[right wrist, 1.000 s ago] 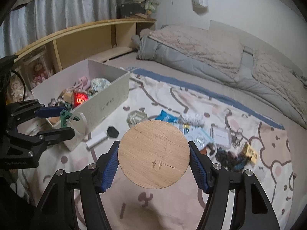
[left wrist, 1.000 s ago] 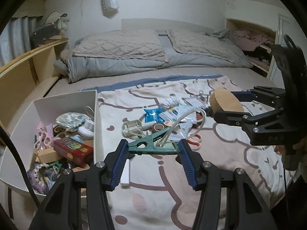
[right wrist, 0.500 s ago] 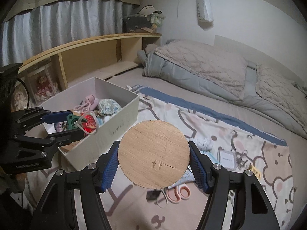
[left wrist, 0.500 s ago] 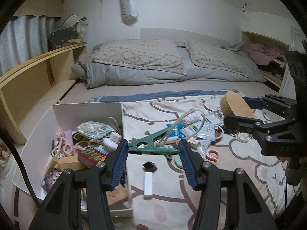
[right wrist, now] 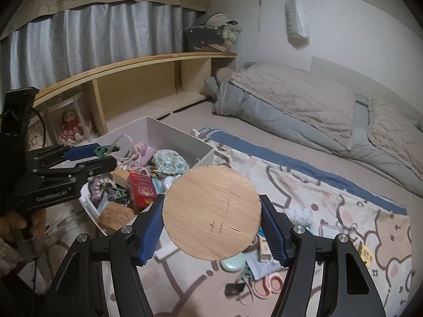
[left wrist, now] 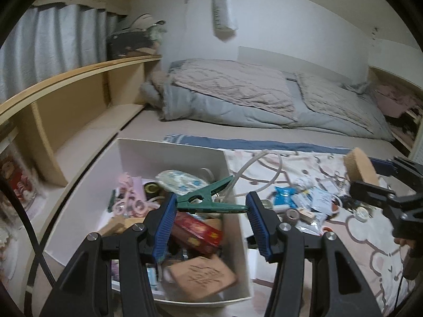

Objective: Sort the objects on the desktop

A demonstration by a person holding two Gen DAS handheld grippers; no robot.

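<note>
My left gripper [left wrist: 210, 206] is shut on a green plastic clamp [left wrist: 208, 200] with a loop of clear tube [left wrist: 253, 171] hanging from it, held above the right part of the white box [left wrist: 169, 150]. It also shows in the right wrist view [right wrist: 105, 154] over the box [right wrist: 179, 137]. My right gripper [right wrist: 211, 222] is shut on a round wooden disc [right wrist: 211, 212], held in the air to the right of the box. In the left wrist view the disc [left wrist: 361, 166] shows edge-on at the right.
The box holds a red carton [left wrist: 197, 231], pink scissors [left wrist: 132, 203], a patterned pouch [left wrist: 179, 182] and a brown block [left wrist: 203, 277]. Several small items lie on the printed blanket [left wrist: 304, 200]: packets, tape, scissors [right wrist: 267, 284]. A wooden shelf [right wrist: 132, 79] runs on the left.
Both grippers have moved left towards the box, keeping their loads. The clamp now hangs over the box instead of over the blanket.
</note>
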